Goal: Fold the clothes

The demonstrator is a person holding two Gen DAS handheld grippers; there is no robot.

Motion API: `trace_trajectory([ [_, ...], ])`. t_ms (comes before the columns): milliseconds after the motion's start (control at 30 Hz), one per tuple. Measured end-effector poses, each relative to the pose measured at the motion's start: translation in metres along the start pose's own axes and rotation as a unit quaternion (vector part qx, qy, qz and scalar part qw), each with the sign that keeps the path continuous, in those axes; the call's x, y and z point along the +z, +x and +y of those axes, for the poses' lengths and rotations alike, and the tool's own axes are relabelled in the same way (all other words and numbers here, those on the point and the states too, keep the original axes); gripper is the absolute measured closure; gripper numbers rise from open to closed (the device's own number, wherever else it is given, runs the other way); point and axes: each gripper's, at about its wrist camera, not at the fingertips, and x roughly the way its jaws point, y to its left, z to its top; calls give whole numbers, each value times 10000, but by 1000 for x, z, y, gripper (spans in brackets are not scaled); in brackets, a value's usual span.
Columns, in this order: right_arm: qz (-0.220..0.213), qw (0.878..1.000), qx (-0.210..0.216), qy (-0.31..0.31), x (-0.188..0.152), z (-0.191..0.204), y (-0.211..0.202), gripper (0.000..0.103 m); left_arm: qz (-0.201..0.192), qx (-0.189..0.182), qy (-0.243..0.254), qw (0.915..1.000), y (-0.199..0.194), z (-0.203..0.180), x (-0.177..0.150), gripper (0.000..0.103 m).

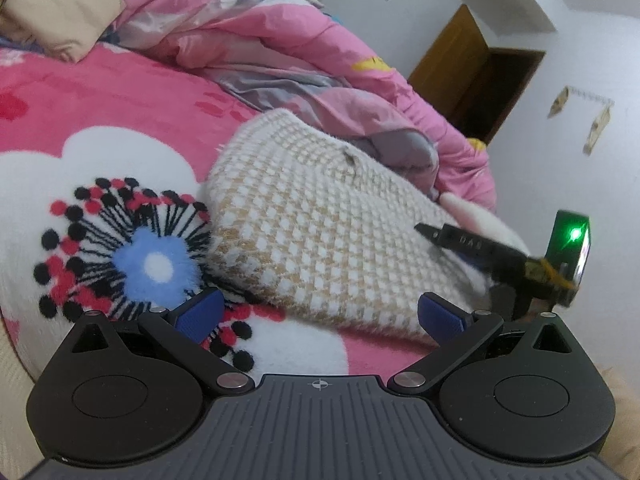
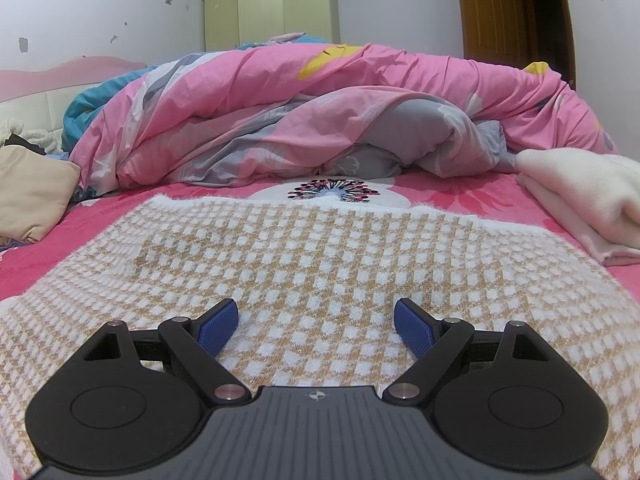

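Note:
A tan-and-white checked knit garment (image 1: 320,232) lies folded flat on the bed, and it fills the lower half of the right wrist view (image 2: 320,248). My left gripper (image 1: 320,316) is open at the garment's near edge, its blue pads wide apart and gripping nothing. My right gripper (image 2: 314,322) hovers open low over the knit, with only flat fabric beneath the gap. In the left wrist view, one black finger (image 1: 452,238) of the right gripper reaches in over the garment's far right side, under a green light.
A crumpled pink duvet (image 2: 320,100) is heaped across the back of the bed. A folded cream garment (image 2: 592,200) lies at the right and a beige pillow (image 2: 32,196) at the left. Pink flowered bedding (image 1: 120,128) surrounds the knit. A brown door (image 2: 500,12) stands beyond.

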Motion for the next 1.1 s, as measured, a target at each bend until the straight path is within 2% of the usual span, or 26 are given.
trace_trajectory([
  [167, -4, 10000, 0, 2, 0, 0, 0, 16, 3, 168, -54, 9998, 4, -3, 1, 0],
  [367, -4, 10000, 0, 3, 0, 0, 0, 16, 78, 413, 254, 9988, 8, -13, 1, 0],
  [667, -6, 10000, -4, 7, 0, 0, 0, 15, -297, -37, -191, 9994, 4, -2, 0, 0],
  [800, -6, 10000, -2, 7, -1, 0, -1, 15, -406, -91, -115, 9991, 8, -5, -2, 0],
  [1100, -8, 10000, -1, 11, 0, 0, -1, 15, -539, -511, -118, 9972, 20, -3, -6, 0],
])
